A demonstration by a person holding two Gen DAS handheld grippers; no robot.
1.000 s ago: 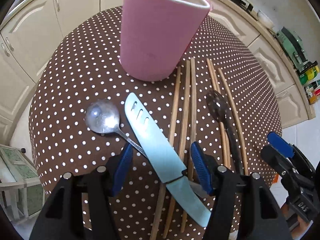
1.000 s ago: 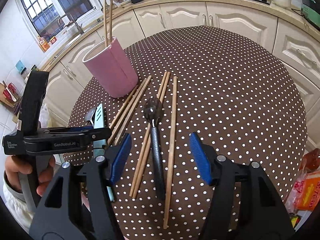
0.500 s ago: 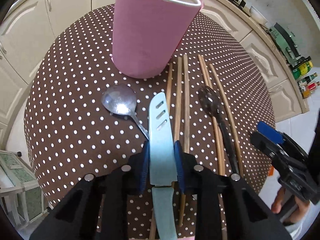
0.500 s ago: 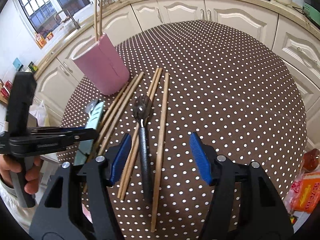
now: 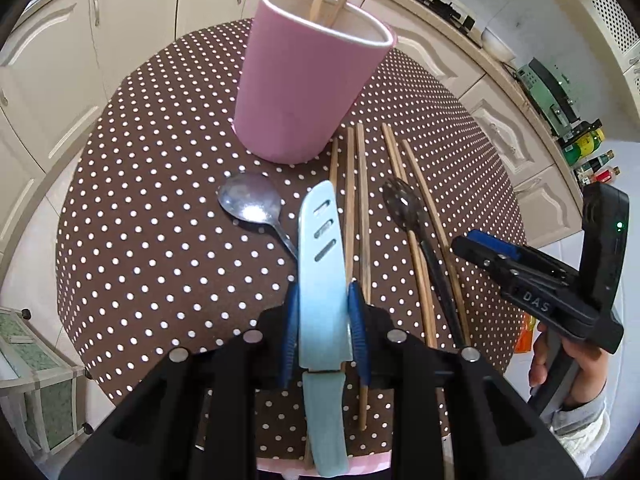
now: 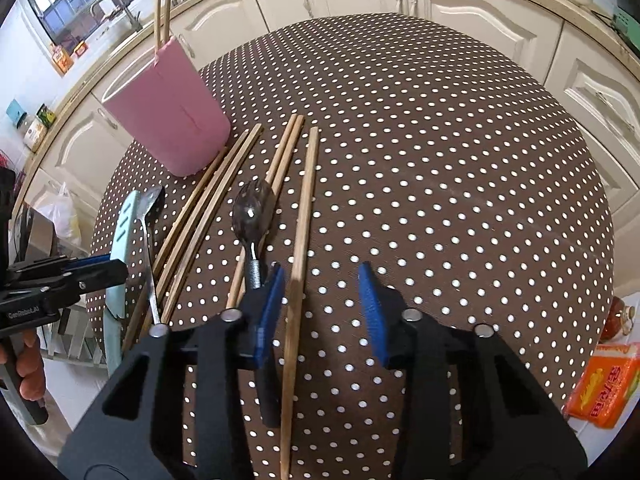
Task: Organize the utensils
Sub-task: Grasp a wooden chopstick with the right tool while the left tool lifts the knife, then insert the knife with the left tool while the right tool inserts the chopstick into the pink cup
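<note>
My left gripper (image 5: 323, 312) is shut on a pale blue knife (image 5: 322, 248), pads on both sides of the blade, whose tip points toward the pink cup (image 5: 304, 92). Two chopsticks stand in the cup. A silver spoon (image 5: 250, 204) lies left of the blade, and a black spoon (image 5: 400, 200) lies among loose chopsticks (image 5: 362, 200) to the right. My right gripper (image 6: 322, 312) is closing low over the table, with one chopstick (image 6: 304, 216) between its jaws beside the left pad; the right pad is clear of it. The black spoon (image 6: 252, 208) lies just left.
A round table (image 6: 440, 160) in a brown polka-dot cloth carries everything. Cream kitchen cabinets (image 6: 460, 12) ring it. An orange packet (image 6: 604, 384) sits off the table's right edge. A small glass-sided stand (image 5: 32, 380) is at floor level on the left.
My left gripper has shut on the knife and swung its blade round to point at the cup. My right gripper slid right over a single chopstick, and its jaws have narrowed.
</note>
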